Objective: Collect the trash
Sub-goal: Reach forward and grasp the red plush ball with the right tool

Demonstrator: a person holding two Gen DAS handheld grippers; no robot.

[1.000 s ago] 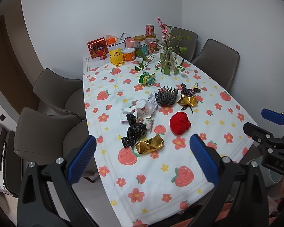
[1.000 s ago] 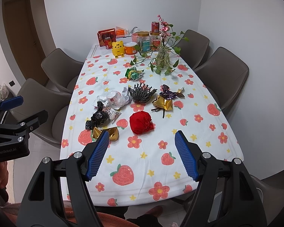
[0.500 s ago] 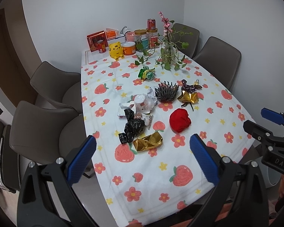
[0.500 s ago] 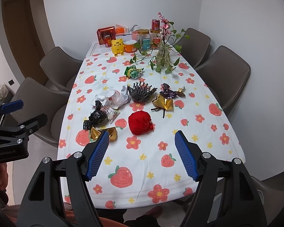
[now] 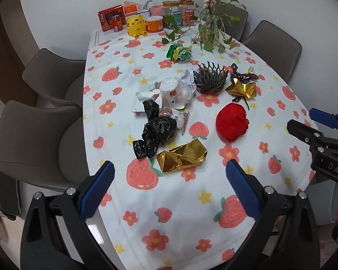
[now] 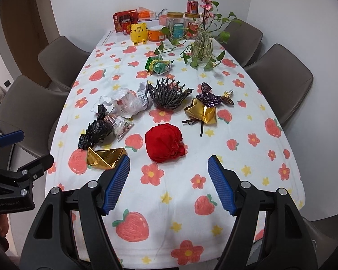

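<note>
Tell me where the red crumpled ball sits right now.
The red crumpled ball lies mid-table in both views, right of the near gold foil wrapper, ahead of the open right hand-held gripper.

The right gripper [image 6: 169, 184] hangs wide apart near a red crumpled wad [image 6: 164, 142].

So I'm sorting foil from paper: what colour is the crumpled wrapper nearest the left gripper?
Shiny gold, the crumpled foil wrapper; clearest in the left wrist view.
</note>
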